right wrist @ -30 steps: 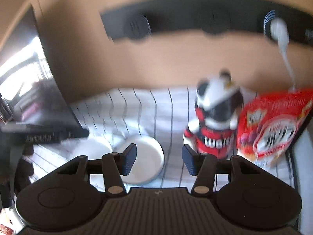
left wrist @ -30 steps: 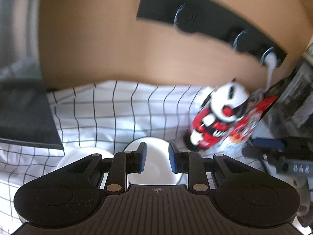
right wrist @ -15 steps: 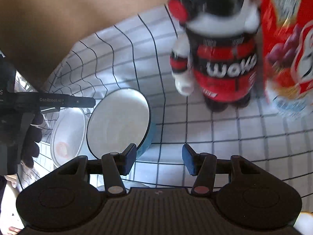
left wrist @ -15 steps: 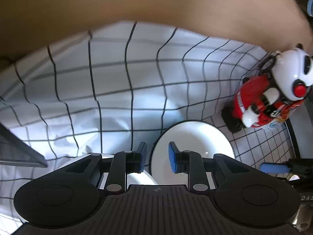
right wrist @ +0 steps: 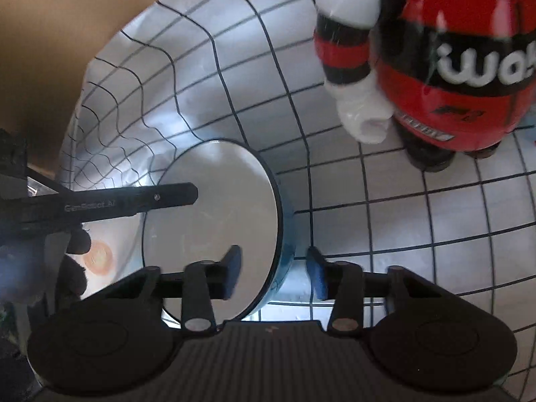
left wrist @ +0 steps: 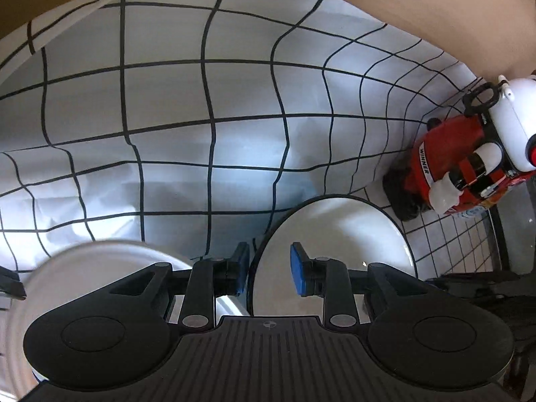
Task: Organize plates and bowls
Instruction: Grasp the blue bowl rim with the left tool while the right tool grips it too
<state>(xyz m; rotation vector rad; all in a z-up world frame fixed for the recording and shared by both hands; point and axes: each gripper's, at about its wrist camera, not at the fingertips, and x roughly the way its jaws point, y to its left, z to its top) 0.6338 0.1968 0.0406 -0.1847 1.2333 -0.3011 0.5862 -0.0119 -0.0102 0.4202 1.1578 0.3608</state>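
Grid-lined white cloth (left wrist: 207,107) over the tabletop, its far edge meeting bare tan wood (left wrist: 435,10). Wide open cloth beyond the dishes; right side hemmed in by a red, white and black toy figure (right wrist: 452,67) standing near the bowl. Dark-rimmed white bowl (right wrist: 214,221) with a blue outer wall, just beside a shallow white plate (left wrist: 100,261) on its left. Left hand-held gripper (left wrist: 269,269) astride the bowl's left rim, one blue pad inside, one outside, jaws opening, no pad visibly pressing. Right hand-held gripper (right wrist: 273,276) astride the bowl's right rim, jaws closing, pads not yet seen touching the wall. Nothing lifted.
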